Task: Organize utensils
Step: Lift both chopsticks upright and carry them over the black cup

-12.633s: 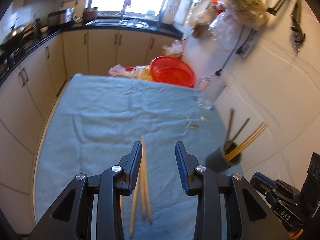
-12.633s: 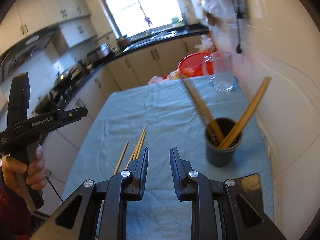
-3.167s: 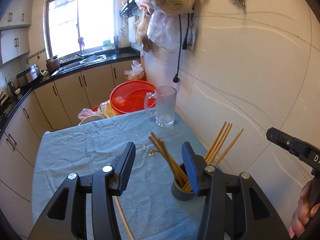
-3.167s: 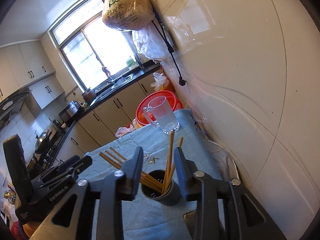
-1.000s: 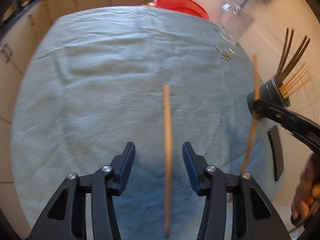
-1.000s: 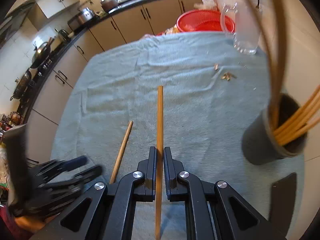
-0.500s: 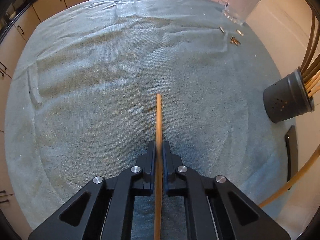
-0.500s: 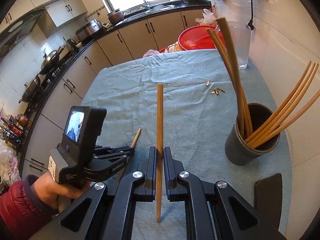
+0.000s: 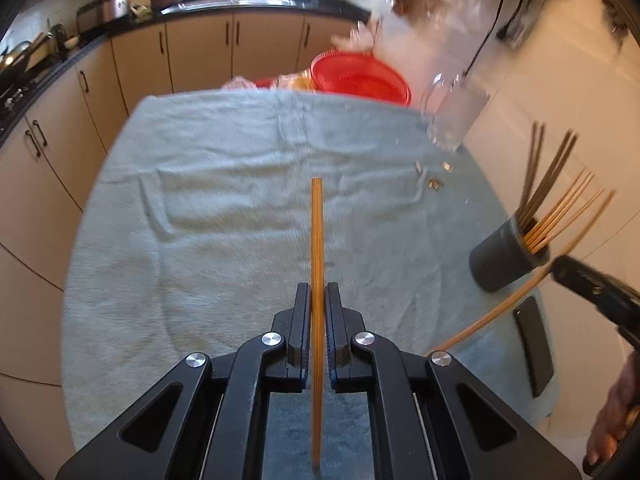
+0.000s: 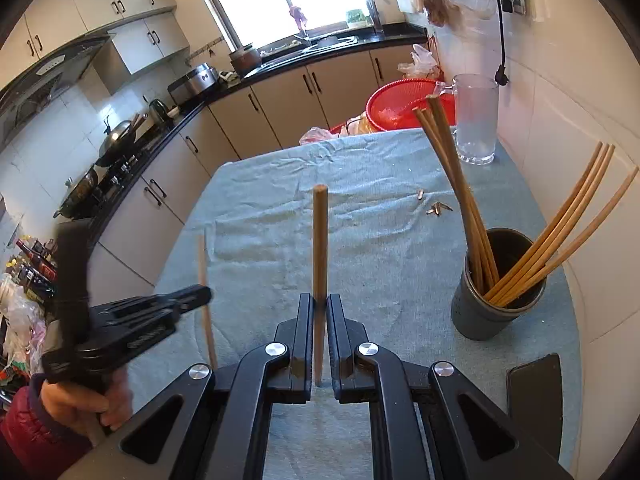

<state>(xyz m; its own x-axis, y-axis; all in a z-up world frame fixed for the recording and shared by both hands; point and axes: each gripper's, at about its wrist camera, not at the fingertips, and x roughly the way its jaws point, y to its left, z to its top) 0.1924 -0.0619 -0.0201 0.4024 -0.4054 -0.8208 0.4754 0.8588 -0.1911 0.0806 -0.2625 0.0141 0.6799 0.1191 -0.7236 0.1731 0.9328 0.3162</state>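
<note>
One chopstick (image 9: 316, 248) is pinched in the left gripper (image 9: 317, 320) and another chopstick (image 10: 320, 248) in the right gripper (image 10: 319, 332); the holder (image 10: 496, 300) at the desk's right edge is crowded, so tipping it or slippage is risked.

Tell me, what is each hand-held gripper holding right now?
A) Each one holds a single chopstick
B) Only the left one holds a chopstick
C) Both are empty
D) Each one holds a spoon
A: the left hand-held gripper is shut on a chopstick, and the right hand-held gripper is shut on another chopstick, beside the dark cup of chopsticks.
</note>
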